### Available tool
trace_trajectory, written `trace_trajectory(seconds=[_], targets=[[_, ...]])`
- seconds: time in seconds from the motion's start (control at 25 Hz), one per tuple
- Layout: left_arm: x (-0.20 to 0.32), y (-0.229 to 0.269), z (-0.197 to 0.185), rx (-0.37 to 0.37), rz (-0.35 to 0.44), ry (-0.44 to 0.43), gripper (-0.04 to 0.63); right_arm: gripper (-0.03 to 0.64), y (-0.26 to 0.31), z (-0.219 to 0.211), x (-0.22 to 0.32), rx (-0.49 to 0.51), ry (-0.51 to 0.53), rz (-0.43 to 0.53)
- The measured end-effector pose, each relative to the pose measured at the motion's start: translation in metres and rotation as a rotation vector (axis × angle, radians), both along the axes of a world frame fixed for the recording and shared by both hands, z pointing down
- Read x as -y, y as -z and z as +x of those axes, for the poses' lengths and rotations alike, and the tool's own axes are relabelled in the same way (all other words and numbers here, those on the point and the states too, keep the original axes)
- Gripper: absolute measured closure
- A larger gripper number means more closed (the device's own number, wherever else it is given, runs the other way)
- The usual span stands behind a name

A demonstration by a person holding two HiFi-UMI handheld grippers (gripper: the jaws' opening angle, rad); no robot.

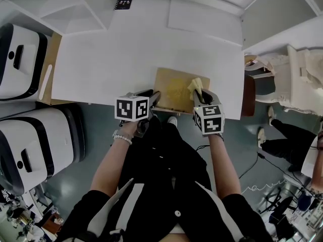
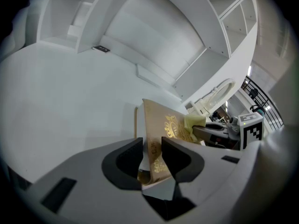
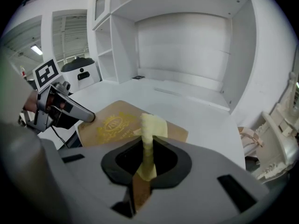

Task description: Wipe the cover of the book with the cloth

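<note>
Your left gripper (image 1: 153, 99) had its fingers clamped on the near left corner of the brown book (image 1: 174, 88). In the left gripper view the cover and the pale page edges filled the gap between them. The book lay at the near edge of the white surface (image 1: 126, 59), with its gold emblem facing up and the gripped corner apparently raised slightly.

Your right gripper (image 1: 202, 96) had its fingers pinched shut on the yellow cloth (image 1: 196, 84). A folded tuft of it stuck out past the tips and rested on the right part of the cover, just beside the emblem.

By my reading, the setup was done: the book was steadied, the cloth was in hand and it was already touching the cover. The cover showed no mark that would tell wiped areas from unwiped ones, so I could not say how much had been covered. I judged that most of the wiping was left, namely strokes across the emblem and over to the left side near your other gripper.
</note>
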State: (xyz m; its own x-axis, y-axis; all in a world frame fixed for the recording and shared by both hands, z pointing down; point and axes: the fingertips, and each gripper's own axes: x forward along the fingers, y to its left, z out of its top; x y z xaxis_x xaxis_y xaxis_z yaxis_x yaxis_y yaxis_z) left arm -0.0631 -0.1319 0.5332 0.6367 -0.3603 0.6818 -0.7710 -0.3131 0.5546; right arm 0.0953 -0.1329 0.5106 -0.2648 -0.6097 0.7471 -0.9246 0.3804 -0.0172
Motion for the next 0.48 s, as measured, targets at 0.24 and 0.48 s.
trace_trajectory(seconds=[0.24, 0.48], targets=[[0.0, 0.0, 0.002, -0.004, -0.003, -0.001, 0.469, 0.58, -0.002, 0.03, -0.012, -0.004, -0.086, -0.012], [0.0, 0.001, 0.001, -0.004, -0.001, 0.0, 0.469, 0.58, -0.003, 0.045, -0.023, -0.004, -0.127, -0.024]])
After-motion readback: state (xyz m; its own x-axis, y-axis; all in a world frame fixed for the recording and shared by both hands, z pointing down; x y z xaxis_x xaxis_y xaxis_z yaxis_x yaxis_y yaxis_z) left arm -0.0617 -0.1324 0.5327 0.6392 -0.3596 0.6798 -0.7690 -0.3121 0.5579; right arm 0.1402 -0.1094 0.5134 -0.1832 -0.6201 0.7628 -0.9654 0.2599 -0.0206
